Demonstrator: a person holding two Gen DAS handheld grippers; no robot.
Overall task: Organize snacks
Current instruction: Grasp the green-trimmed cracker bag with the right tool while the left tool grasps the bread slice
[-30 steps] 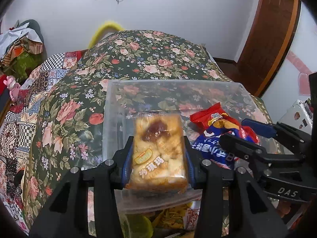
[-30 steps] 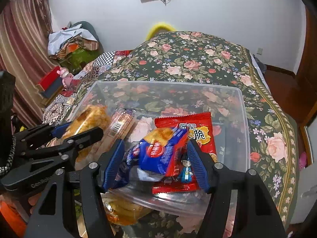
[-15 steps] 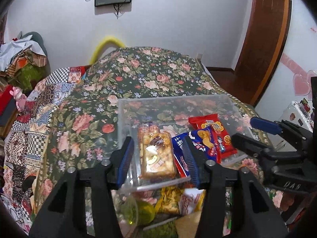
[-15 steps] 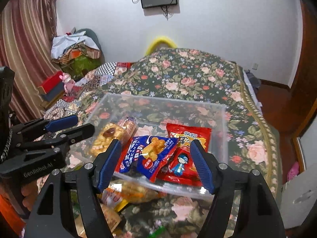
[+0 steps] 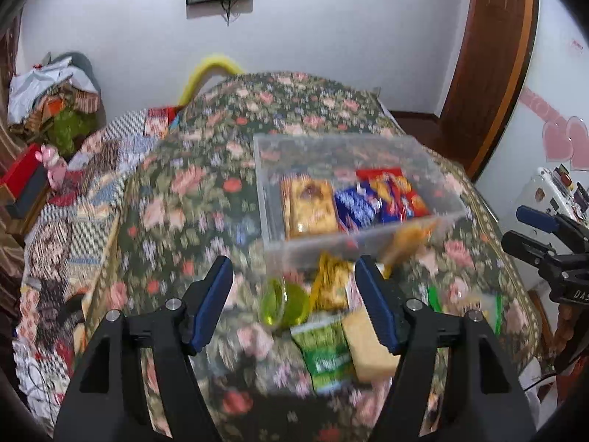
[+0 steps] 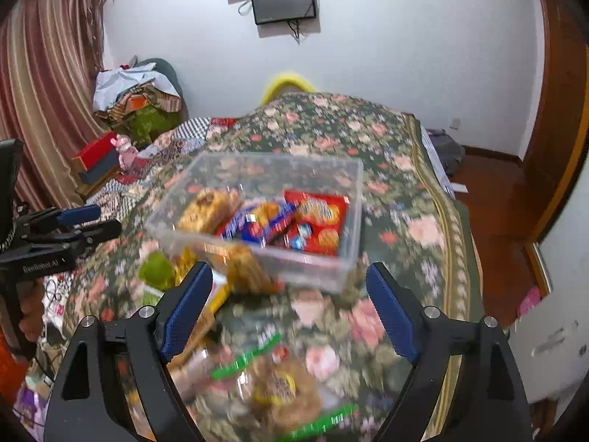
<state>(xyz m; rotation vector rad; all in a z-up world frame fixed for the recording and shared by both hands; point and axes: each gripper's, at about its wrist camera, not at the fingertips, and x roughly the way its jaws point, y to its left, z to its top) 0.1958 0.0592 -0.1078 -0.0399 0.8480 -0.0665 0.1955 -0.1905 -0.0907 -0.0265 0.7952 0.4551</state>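
Both tools, left (image 5: pixel 292 300) and right (image 6: pixel 289 307), are opening and empty. The clear plastic box (image 6: pixel 342 258) of snack packets sits mid-frame on the floral bed; loose packets (image 5: pixel 327 346) below could be pinched crookedly and slip.

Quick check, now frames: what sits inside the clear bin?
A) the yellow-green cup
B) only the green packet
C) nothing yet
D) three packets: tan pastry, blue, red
D: the clear bin holds the tan pastry packet, the blue packet and the red packet side by side.
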